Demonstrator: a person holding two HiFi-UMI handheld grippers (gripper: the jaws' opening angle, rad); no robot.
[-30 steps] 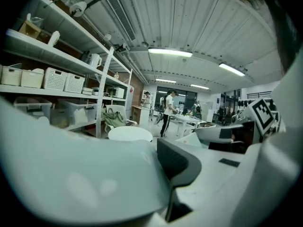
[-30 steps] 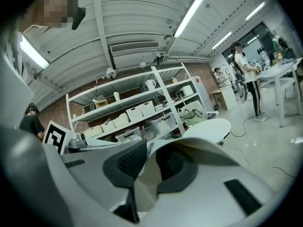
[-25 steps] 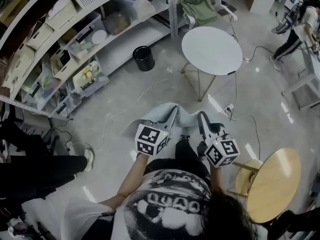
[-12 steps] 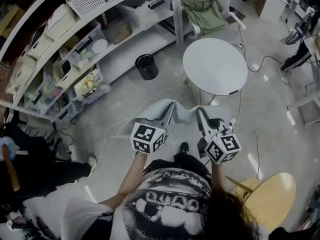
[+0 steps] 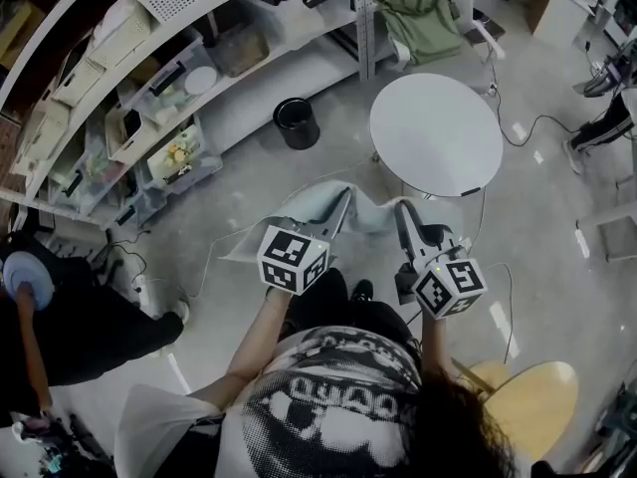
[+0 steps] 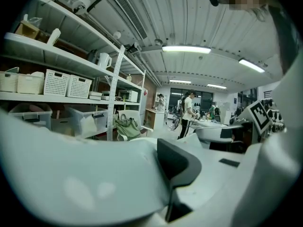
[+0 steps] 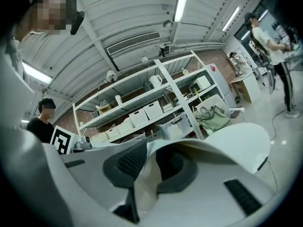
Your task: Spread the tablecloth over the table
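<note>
The tablecloth is a pale grey-blue sheet that hangs slack between my two grippers, with one end trailing down at the left. My left gripper is shut on its upper edge; in the left gripper view the tablecloth drapes over one jaw and hides it. My right gripper is shut on the other part of the edge, and the tablecloth shows pinched between its dark pads. The round white table stands bare just ahead of both grippers and also shows as the table in the right gripper view.
Long white shelves with bins run along the left. A black bin stands on the floor near them. A chair with a green bag is behind the table. Cables cross the floor. A wooden stool is at my right; a person at my left.
Both grippers have carried the cloth forward, closer to the round table. The person at the left has shifted, and the wooden stool has slipped further behind.
</note>
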